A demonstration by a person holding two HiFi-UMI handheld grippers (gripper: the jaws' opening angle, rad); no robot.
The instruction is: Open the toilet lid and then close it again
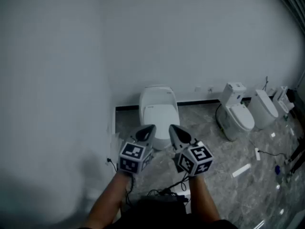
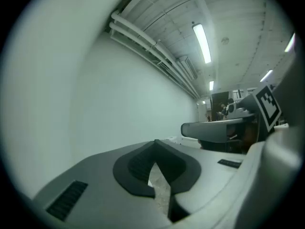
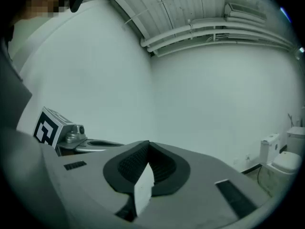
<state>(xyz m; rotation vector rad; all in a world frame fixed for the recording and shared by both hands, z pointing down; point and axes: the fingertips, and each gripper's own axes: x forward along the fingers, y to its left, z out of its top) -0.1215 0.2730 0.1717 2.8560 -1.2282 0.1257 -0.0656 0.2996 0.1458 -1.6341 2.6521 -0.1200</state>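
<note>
The left wall [image 1: 57, 89] stands close beside the toilet [image 1: 158, 109]. Open floor [image 1: 205, 125] lies to its right, up to a second toilet [image 1: 237, 116]. On the near side, cables [image 1: 167, 191] trail.

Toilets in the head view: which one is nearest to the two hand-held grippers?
The leftmost toilet, straight ahead of the left hand-held gripper and right hand-held gripper. The middle toilet and the rightmost toilet stand farther right.

Dim, cool indoor light; heavy fisheye in both gripper views.
The head view is murky grey-blue, with a soft shadow [image 1: 93, 168] low on the wall [image 1: 57, 80] and darkened corners. Strip lights [image 2: 201, 43] glare white overhead in the left gripper view. Both gripper views bend toward black round edges; the left hand-held gripper [image 2: 155, 149] and right hand-held gripper [image 3: 147, 149] look soft up close.
</note>
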